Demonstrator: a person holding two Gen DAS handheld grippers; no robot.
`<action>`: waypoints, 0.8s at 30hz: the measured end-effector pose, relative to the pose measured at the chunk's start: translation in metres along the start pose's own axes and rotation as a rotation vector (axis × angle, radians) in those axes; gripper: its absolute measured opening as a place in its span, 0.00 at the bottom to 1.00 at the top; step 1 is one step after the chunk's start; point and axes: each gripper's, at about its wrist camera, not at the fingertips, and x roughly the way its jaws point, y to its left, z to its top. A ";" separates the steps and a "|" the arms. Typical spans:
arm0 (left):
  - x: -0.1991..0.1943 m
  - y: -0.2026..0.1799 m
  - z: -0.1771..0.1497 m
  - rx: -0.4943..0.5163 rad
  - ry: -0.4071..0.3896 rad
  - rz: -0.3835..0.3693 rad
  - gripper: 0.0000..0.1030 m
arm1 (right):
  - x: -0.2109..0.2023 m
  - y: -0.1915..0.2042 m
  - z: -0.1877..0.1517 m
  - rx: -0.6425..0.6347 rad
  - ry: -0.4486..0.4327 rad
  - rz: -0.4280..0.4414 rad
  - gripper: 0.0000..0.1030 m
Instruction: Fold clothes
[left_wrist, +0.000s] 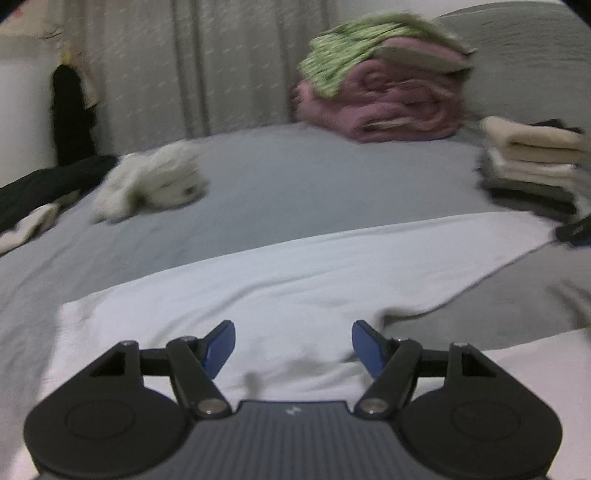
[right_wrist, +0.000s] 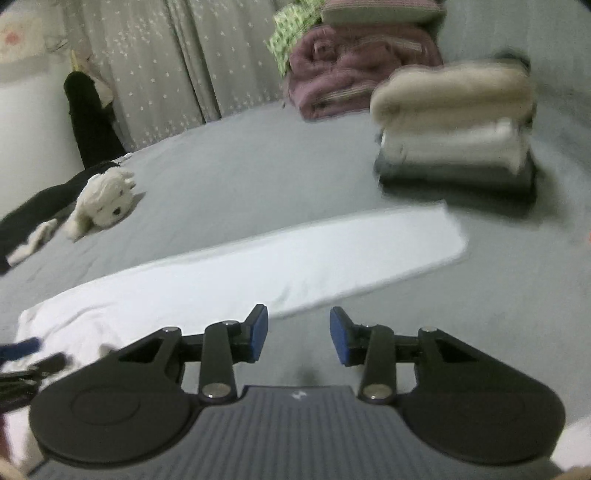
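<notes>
White garment (right_wrist: 280, 266) flat on bed (right_wrist: 258, 173)

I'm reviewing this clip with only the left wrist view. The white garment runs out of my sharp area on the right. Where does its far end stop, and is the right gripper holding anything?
Observer: In the right wrist view the white garment lies as a long narrow strip; its far end stops just short of the folded stack, a strip of grey sheet between them.
Operator: And the right gripper?
Observer: The right gripper is open and empty, above bare sheet beside the strip's near edge.
Operator: The white lump at my left is a blur. Laundry?
Observer: No, a plush dog, face visible, lying against a black garment.
</notes>
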 end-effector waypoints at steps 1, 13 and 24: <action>0.005 -0.007 -0.003 0.014 0.001 -0.010 0.60 | 0.000 0.003 -0.004 0.014 0.005 0.015 0.40; 0.028 -0.035 -0.013 0.105 0.021 -0.039 0.31 | 0.033 -0.024 -0.003 0.263 -0.033 0.086 0.37; 0.028 -0.027 -0.012 0.213 0.080 -0.157 0.00 | 0.055 -0.041 0.004 0.397 -0.140 -0.029 0.00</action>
